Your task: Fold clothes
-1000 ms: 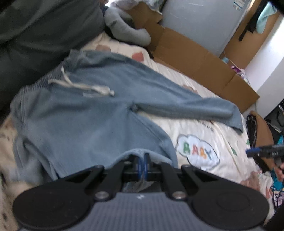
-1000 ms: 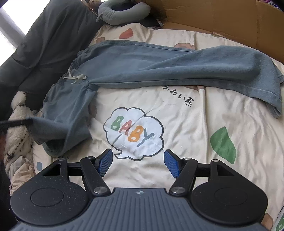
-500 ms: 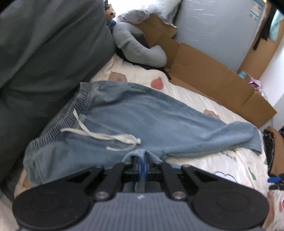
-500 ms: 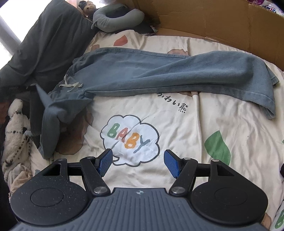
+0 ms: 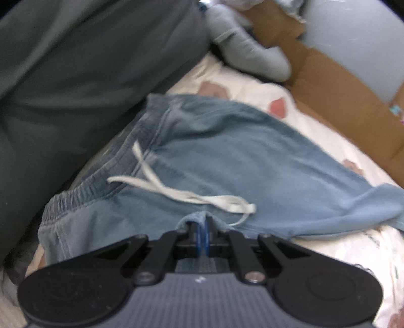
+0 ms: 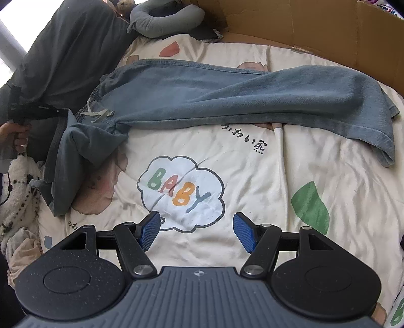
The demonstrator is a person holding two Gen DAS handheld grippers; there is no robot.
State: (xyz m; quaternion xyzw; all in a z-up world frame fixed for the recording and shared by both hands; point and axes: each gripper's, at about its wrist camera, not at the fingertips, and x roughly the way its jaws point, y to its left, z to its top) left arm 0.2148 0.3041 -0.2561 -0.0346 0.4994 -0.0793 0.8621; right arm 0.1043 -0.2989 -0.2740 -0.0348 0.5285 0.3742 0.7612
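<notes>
While my left gripper (image 5: 202, 233) is clenched on a pinched fold of the blue jeans (image 5: 227, 161), the hem bunches up just past its fingertips. Beyond that lies the white drawstring (image 5: 176, 191), then the elastic waistband, with a dark grey cushion (image 5: 75, 75) alongside. My right gripper (image 6: 197, 230) hangs released over the cream bedsheet (image 6: 277, 201), nothing between its blue pads (image 6: 150, 231), right above the "BABY" cloud print (image 6: 181, 194). Farther off, the jeans (image 6: 227, 96) stretch across the bed, one leg flat toward the right, the other lifted and folded back at the left. Behind them stand a grey neck pillow (image 6: 164, 20) and cardboard (image 6: 303, 22).
</notes>
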